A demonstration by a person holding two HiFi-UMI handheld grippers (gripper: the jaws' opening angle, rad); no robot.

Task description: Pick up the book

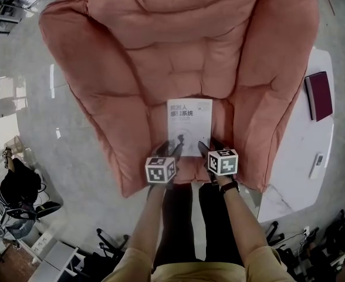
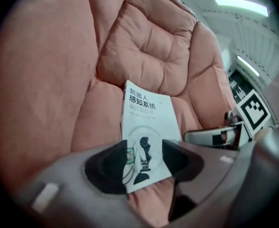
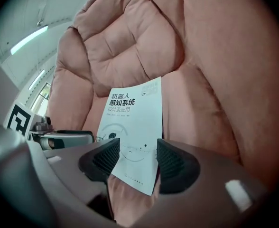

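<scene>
The book lies flat on the seat of a big, soft pink chair, close to the front edge. Its cover is white. The big dark words on it say 机器人感知系统, and the smaller, paler line under them says 设计及应用. Lower down there is a black drawing and some thin round lines. At the very bottom is a row of tiny print that I cannot read.

My left hand-held gripper is at the near left corner of the book. Its jaws are apart, and that corner shows in the gap between them. The pads are not squeezing it.

My right hand-held gripper is at the near right corner. Its jaws are apart too, with the book's edge in the gap and nothing squeezed.

Each one has a cube with black and white square marks, the left cube and the right cube.

To the right of the chair is a white worktop. A dark red notebook lies on it, and I can see no words on that cover.
</scene>
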